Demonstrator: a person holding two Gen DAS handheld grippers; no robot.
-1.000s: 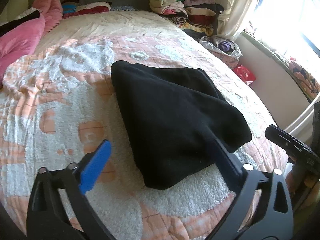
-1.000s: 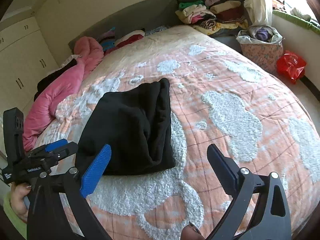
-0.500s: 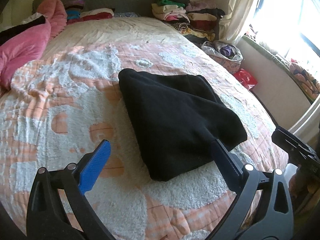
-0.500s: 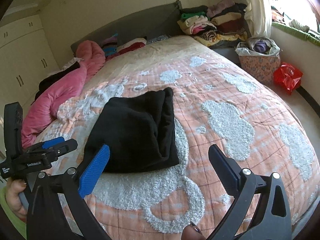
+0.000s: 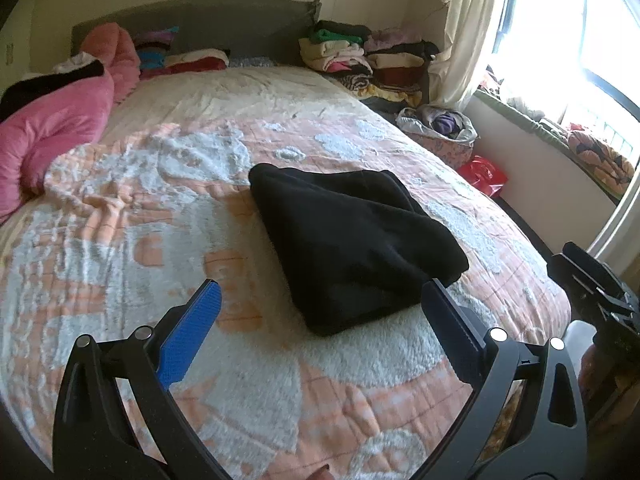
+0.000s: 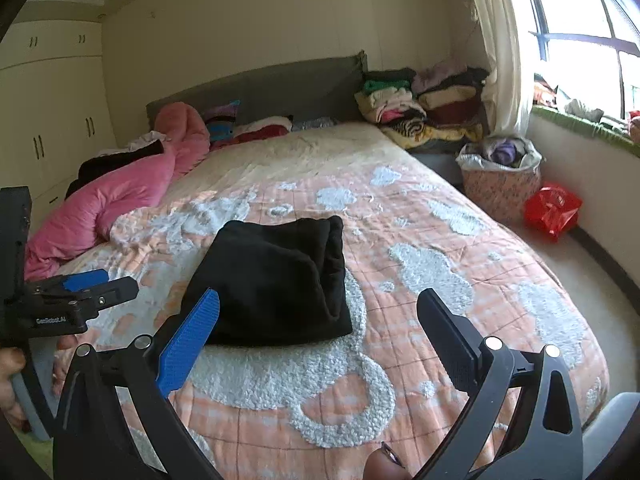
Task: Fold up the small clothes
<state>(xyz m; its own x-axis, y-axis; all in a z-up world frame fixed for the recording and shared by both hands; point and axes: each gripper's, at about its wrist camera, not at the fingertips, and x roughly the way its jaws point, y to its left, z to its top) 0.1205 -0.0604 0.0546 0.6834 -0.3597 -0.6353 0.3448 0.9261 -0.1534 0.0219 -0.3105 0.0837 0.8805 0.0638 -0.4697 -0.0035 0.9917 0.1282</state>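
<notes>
A black folded garment (image 5: 352,240) lies flat on the bed's orange and white quilt (image 5: 120,240); it also shows in the right wrist view (image 6: 276,280). My left gripper (image 5: 320,312) is open and empty, held back from the garment's near edge. My right gripper (image 6: 320,316) is open and empty, also back from the garment. The left gripper shows from the side in the right wrist view (image 6: 84,292), and the right gripper shows at the right edge of the left wrist view (image 5: 592,280).
A pink duvet (image 6: 104,208) lies along the bed's left side. Stacks of folded clothes (image 6: 424,108) sit at the headboard's right. A laundry basket (image 6: 500,176) and a red bag (image 6: 552,208) stand on the floor by the window. Wardrobes (image 6: 48,120) stand at left.
Both grippers have pulled back and up from the garment, so it looks smaller and farther. The garment has not moved. Both grippers stay open.
</notes>
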